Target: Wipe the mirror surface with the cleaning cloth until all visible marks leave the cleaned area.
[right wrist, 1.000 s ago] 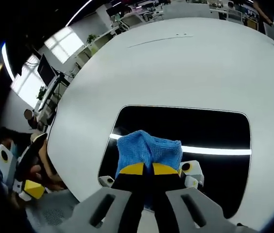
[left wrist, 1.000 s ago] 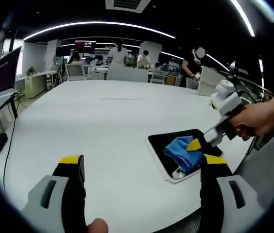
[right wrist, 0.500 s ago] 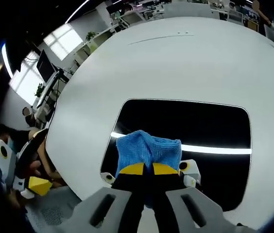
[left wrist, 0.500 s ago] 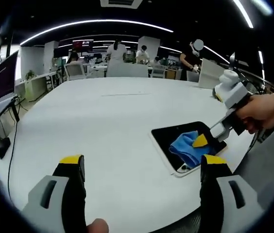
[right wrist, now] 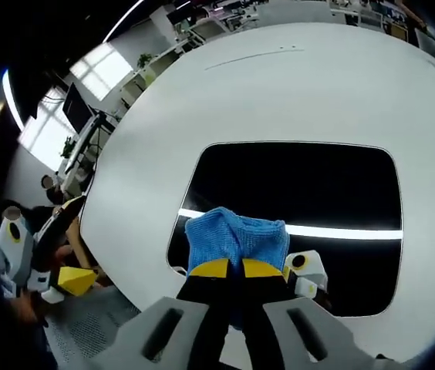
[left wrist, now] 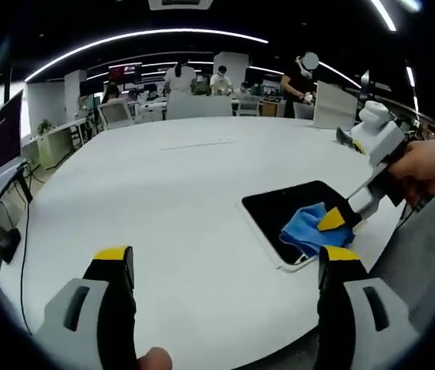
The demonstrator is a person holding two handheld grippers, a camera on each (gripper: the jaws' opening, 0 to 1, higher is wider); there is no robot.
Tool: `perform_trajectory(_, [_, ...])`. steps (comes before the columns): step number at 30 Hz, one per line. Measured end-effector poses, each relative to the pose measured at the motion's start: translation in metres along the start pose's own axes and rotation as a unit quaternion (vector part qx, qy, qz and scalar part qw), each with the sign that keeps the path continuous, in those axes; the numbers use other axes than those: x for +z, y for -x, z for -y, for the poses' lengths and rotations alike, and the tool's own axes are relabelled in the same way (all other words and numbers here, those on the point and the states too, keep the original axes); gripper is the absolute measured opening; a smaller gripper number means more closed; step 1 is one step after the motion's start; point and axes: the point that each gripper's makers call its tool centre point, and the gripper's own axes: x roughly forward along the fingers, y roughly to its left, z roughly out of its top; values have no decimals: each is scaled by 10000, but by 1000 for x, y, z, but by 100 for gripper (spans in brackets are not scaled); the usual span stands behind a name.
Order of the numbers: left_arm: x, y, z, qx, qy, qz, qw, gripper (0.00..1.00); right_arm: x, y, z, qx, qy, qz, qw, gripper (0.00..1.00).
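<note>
1. While the left gripper (left wrist: 225, 266) hangs with its jaws wide apart and nothing between them above the white table (left wrist: 163, 185), the left gripper view shows the mirror (left wrist: 295, 212) lying flat near the table's edge, the blue cleaning cloth (left wrist: 306, 230) on it under the right gripper (left wrist: 333, 220), held by a hand (left wrist: 426, 166).
2. As seen in the right gripper view, the right gripper (right wrist: 229, 270) has its jaws closed tight on the cleaning cloth (right wrist: 237, 237), pressed on the mirror (right wrist: 302, 185) near its nearer edge.
</note>
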Motion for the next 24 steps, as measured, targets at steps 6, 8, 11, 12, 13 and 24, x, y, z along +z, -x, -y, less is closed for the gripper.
perform_trajectory(6, [-8, 4, -14, 266, 58, -120, 9996, 99, 0, 0, 2, 127, -213, 26, 9997, 0])
perform_trajectory(8, [-11, 4, -14, 328, 69, -223, 9992, 99, 0, 0, 2, 175, -190, 19, 9997, 0])
perform_trajectory(11, [-20, 0, -7, 126, -150, -452, 9988, 99, 0, 0, 2, 207, -347, -53, 9992, 0])
perform_trajectory(12, [-20, 0, -9, 179, -133, -458, 9987, 99, 1, 0, 1, 202, -331, -63, 9992, 0])
perform_trajectory(13, [-20, 1, -10, 221, -98, -455, 9987, 99, 0, 0, 1, 182, -211, -80, 9996, 0])
perform_trajectory(24, [-15, -1, -7, 93, -158, -310, 9994, 99, 0, -1, 2, 233, -194, 120, 9995, 0])
